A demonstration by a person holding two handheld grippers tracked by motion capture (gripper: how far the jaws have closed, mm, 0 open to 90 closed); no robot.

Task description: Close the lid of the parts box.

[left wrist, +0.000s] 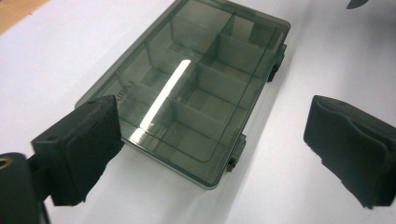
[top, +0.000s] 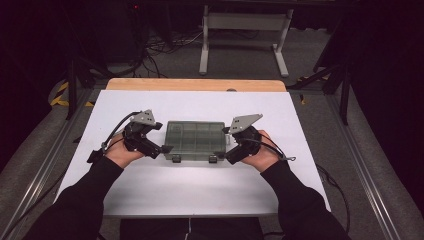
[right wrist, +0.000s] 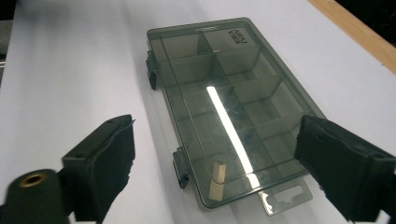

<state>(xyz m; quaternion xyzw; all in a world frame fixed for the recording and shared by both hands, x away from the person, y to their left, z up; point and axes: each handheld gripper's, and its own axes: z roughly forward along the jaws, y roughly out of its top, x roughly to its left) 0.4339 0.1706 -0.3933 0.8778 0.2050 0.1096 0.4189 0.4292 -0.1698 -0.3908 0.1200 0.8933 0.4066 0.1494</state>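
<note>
A smoky translucent compartment box (top: 195,139) lies flat with its lid closed in the middle of the high view, on a white table (top: 200,190). Two dark latches (top: 176,159) sit along its lower edge in that view.

The left gripper (top: 164,149) hangs at the box's left end, low in the centre-left of the high view, held by the person's left hand (top: 119,154). Its jaws stand spread wide. In the left gripper view the box (left wrist: 187,88) runs from the lower centre to the top of the frame, one jaw overlapping its near corner at lower left, the other apart at the right over bare table.

The right gripper (top: 227,150) hangs at the box's right end, held by the right hand (top: 260,155), its jaws likewise spread. In the right gripper view the box (right wrist: 229,107) lies between and beyond the jaws, and a small pale peg (right wrist: 217,181) stands in the nearest compartment at the lower centre. Neither gripper pinches the box.
</note>
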